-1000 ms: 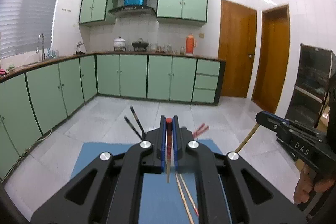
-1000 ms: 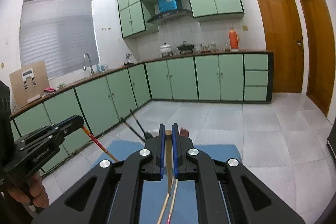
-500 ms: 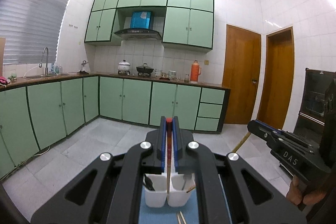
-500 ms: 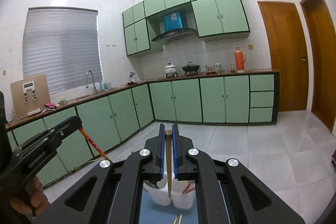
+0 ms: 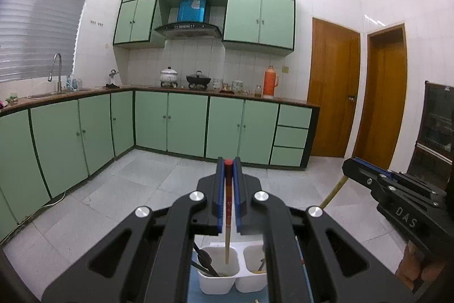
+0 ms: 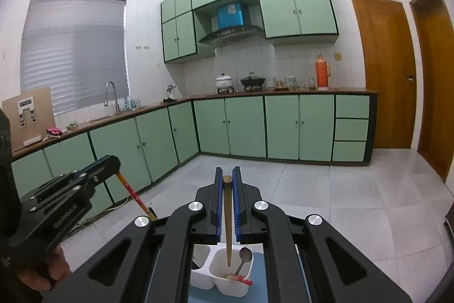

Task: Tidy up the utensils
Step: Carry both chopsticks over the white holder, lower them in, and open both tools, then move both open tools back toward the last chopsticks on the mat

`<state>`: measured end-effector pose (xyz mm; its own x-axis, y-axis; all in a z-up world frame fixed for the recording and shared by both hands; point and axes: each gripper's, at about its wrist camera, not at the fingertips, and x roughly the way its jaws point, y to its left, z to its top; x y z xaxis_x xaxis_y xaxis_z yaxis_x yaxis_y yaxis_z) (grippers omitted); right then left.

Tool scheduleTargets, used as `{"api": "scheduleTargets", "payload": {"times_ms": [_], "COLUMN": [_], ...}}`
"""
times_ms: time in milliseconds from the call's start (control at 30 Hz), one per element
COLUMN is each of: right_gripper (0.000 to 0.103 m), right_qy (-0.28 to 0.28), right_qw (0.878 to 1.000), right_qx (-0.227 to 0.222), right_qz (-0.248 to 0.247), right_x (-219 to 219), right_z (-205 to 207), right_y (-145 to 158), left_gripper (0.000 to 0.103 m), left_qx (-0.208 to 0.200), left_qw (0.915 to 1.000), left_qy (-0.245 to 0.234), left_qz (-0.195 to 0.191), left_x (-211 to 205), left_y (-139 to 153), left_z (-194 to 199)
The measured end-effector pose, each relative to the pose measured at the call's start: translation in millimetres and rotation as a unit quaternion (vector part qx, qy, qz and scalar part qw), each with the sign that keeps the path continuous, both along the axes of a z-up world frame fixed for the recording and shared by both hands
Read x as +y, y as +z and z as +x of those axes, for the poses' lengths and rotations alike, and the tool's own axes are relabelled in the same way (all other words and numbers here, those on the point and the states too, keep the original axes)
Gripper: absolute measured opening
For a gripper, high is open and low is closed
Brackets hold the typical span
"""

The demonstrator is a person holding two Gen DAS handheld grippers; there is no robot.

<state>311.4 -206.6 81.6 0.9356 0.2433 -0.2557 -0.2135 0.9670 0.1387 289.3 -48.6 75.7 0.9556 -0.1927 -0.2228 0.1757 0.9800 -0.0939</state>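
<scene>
Both grippers had risen from the mat. The left gripper (image 5: 227, 169) pinched a red-tipped chopstick (image 5: 227, 217) over the white holder (image 5: 218, 283) at lower centre; the right gripper (image 6: 227, 181) pinched a brown chopstick (image 6: 227, 223). Dropping in appeared next.

Orange thermos (image 5: 269, 81) on the counter (image 5: 227, 94) beside green cabinets (image 5: 187, 124).

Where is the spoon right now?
In the right wrist view, the spoon leans in the right-hand cup of the white holder, just right of the brown chopstick the right gripper holds.
</scene>
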Motion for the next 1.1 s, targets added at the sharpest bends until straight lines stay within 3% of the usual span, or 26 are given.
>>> {"api": "scheduleTargets", "payload": {"times_ms": [600, 700, 800, 967, 1100], "right_gripper": [0.008, 0.018, 0.026, 0.04, 0.052], "right_qy": [0.024, 0.018, 0.002, -0.029, -0.042], "right_qw": [0.997, 0.996, 0.997, 0.998, 0.998], "right_qx": [0.079, 0.085, 0.078, 0.054, 0.04], "right_qz": [0.0, 0.011, 0.02, 0.026, 0.029], "right_x": [5.8, -1.7, -13.4, -34.6, -43.1], "right_z": [30.2, 28.4, 18.3, -9.4, -37.6], "right_y": [-67.1, -71.8, -67.6, -56.0, -53.6], "left_gripper": [0.007, 0.025, 0.029, 0.046, 0.064], "left_qx": [0.094, 0.106, 0.103, 0.073, 0.045], "left_qw": [0.9951, 0.9938, 0.9942, 0.9971, 0.9988], "left_qy": [-0.008, -0.009, -0.006, 0.008, 0.012], "left_qz": [0.03, 0.033, 0.03, 0.018, 0.016], "left_x": [9.0, 13.4, 20.7, 36.1, 42.5], "left_y": [-74.1, -83.1, -81.6, -64.0, -51.9], "left_z": [46.6, 43.1, 34.6, 8.0, -25.3]}}
